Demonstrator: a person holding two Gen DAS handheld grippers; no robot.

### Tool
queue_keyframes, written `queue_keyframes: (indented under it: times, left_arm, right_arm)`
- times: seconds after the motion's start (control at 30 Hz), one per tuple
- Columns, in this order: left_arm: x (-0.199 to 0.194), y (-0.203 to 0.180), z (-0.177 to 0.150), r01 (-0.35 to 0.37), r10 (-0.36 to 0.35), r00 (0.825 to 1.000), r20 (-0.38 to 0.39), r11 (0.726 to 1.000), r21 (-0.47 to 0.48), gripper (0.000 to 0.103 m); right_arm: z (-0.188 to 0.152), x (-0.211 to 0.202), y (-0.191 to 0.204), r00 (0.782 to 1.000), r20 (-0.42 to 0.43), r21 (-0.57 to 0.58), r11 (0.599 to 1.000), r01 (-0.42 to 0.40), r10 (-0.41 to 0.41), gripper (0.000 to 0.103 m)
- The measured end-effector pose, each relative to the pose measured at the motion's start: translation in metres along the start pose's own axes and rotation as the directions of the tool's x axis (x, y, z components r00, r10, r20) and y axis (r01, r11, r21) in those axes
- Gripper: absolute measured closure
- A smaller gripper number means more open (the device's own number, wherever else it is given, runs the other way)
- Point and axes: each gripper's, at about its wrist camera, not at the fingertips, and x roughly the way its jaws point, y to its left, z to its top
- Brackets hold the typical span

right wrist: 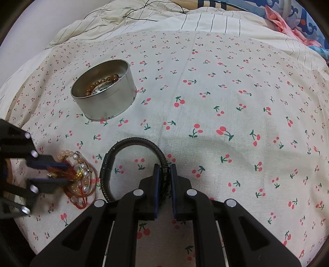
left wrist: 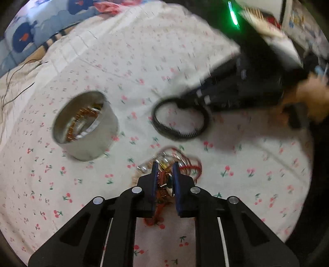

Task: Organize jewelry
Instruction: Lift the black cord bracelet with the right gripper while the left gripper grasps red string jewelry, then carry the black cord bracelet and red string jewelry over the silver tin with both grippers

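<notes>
A round metal tin (right wrist: 103, 96) holding a brown bead bracelet (right wrist: 102, 82) stands on the cherry-print sheet; it also shows in the left wrist view (left wrist: 86, 127). My left gripper (left wrist: 165, 166) is shut on a tangle of red cord and pearl bracelets (left wrist: 185, 164), which shows in the right wrist view (right wrist: 82, 176) with the left gripper (right wrist: 68, 171) beside it. My right gripper (right wrist: 164, 167) is shut on a black braided bracelet (right wrist: 131, 141), which rests on the sheet; it also shows in the left wrist view (left wrist: 181, 119) with the right gripper (left wrist: 195, 100).
A striped cream duvet (right wrist: 185, 18) with a thin black cable (right wrist: 144, 12) lies behind the sheet. Blue patterned bedding (left wrist: 30, 35) and a pink cloth (right wrist: 287, 24) lie at the far edge. The cherry sheet (right wrist: 246, 102) spreads to the right.
</notes>
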Motion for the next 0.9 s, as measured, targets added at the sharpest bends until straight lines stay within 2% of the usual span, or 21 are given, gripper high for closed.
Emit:
queue_keyframes:
  times: [0.13,0.2,0.27,0.43,0.57,0.9]
  left_arm:
    - [-0.026,0.031,0.002,0.093,-0.080,0.992,0.101,0.987,-0.128,0.090]
    - [-0.032,0.044,0.003,0.141,-0.116,0.984,0.136,0.970,-0.196,0.090]
    - [-0.030,0.061,0.002,0.184,-0.147,0.978,0.149,0.942,-0.280,0.090]
    - [-0.027,0.085,-0.005,0.233,-0.172,0.969,0.179,0.882,-0.411,0.090]
    - [-0.031,0.097,-0.008,0.255,-0.171,0.961,0.218,0.851,-0.459,0.090]
    - [-0.034,0.098,-0.010,0.245,-0.158,0.962,0.222,0.856,-0.456,0.090]
  right_arm:
    - [0.000,0.001,0.000,1.000,-0.001,-0.003,1.000,0.002,-0.002,0.092]
    - [0.000,0.001,0.000,1.000,-0.001,-0.002,1.000,0.001,-0.001,0.092]
    - [0.000,0.001,0.000,1.000,-0.002,-0.001,1.000,0.000,0.000,0.092]
    - [-0.001,0.000,0.000,1.000,0.009,-0.004,1.000,-0.002,0.002,0.092]
    - [0.001,-0.007,-0.001,0.998,0.046,0.021,0.999,-0.046,0.045,0.092]
    - [0.005,-0.038,-0.014,0.974,0.164,0.099,0.980,-0.172,0.155,0.092]
